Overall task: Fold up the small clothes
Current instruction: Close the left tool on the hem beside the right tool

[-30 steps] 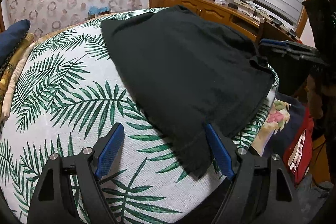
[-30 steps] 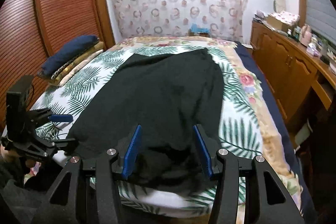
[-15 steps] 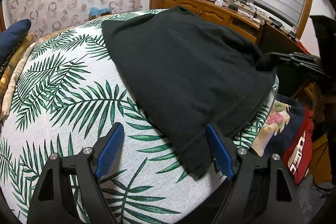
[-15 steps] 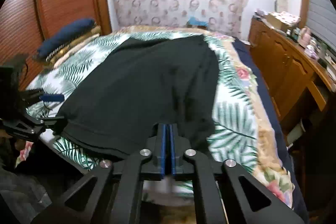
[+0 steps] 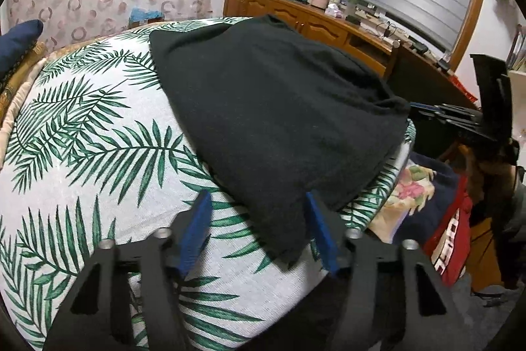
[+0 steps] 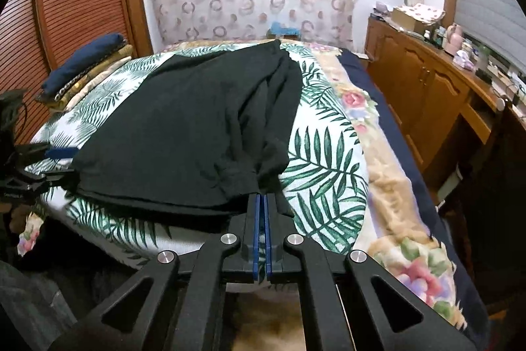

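Right wrist view: the black knitted garment (image 6: 184, 134) lies spread over the palm-leaf printed bed cover (image 6: 328, 160), its near hem along the foot edge of the bed, and the right gripper (image 6: 262, 206) now has its blue-padded jaws pressed nearly together on the bunched near right corner of that garment. A second ago those jaws stood apart over the hem; since then they have snapped to and then eased a touch, and the cloth at the corner has gathered into folds that run up toward the far end, so the corner looks truly caught. In the left wrist view the left gripper (image 5: 259, 219) has just been closing: its jaws were wide on either side of the garment's near left corner (image 5: 282, 239) and now stand narrower, the dark point of cloth lying between them with its edge close against the right pad, the left pad clear of it over the bed cover. So one corner seems secured and the other is about to be pinched. My judgement is that the fold proper has not begun, and that the left jaws must finish closing on cloth alone, not the cover beneath, before both corners can be lifted together.
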Available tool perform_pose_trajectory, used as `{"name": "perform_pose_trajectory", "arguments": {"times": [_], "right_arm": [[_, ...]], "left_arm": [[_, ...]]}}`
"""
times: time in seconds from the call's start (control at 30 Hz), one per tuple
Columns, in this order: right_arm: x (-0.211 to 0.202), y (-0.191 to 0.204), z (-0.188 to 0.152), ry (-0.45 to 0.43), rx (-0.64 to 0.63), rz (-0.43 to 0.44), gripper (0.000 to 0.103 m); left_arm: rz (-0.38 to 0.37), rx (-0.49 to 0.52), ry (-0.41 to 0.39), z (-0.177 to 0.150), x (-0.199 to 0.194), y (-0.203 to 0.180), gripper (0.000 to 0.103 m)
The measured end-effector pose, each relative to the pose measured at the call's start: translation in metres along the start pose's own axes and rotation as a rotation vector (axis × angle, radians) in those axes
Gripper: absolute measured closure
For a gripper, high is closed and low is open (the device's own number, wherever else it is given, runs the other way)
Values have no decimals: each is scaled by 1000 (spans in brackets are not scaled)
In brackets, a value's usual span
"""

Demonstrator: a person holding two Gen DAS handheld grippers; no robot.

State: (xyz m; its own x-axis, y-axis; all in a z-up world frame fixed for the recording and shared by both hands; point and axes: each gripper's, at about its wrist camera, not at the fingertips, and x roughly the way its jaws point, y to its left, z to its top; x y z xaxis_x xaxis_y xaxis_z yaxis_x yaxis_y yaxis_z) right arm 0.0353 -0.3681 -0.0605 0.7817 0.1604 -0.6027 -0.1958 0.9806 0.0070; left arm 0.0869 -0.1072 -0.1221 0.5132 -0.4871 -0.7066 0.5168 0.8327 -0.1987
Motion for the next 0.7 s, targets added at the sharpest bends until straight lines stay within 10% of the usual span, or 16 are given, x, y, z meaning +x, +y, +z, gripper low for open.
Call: {"name": "perform_pose_trajectory", "arguments": {"times": [0.13,0.7], "right_arm": [[6,-5,-1,-12,39,23,46],[30,-6,-6,25,88,65,46]], "left_arm": [[-14,7,-1,-2,0,-5,60],[0,13,-10,-4,0,-10,57]]}}
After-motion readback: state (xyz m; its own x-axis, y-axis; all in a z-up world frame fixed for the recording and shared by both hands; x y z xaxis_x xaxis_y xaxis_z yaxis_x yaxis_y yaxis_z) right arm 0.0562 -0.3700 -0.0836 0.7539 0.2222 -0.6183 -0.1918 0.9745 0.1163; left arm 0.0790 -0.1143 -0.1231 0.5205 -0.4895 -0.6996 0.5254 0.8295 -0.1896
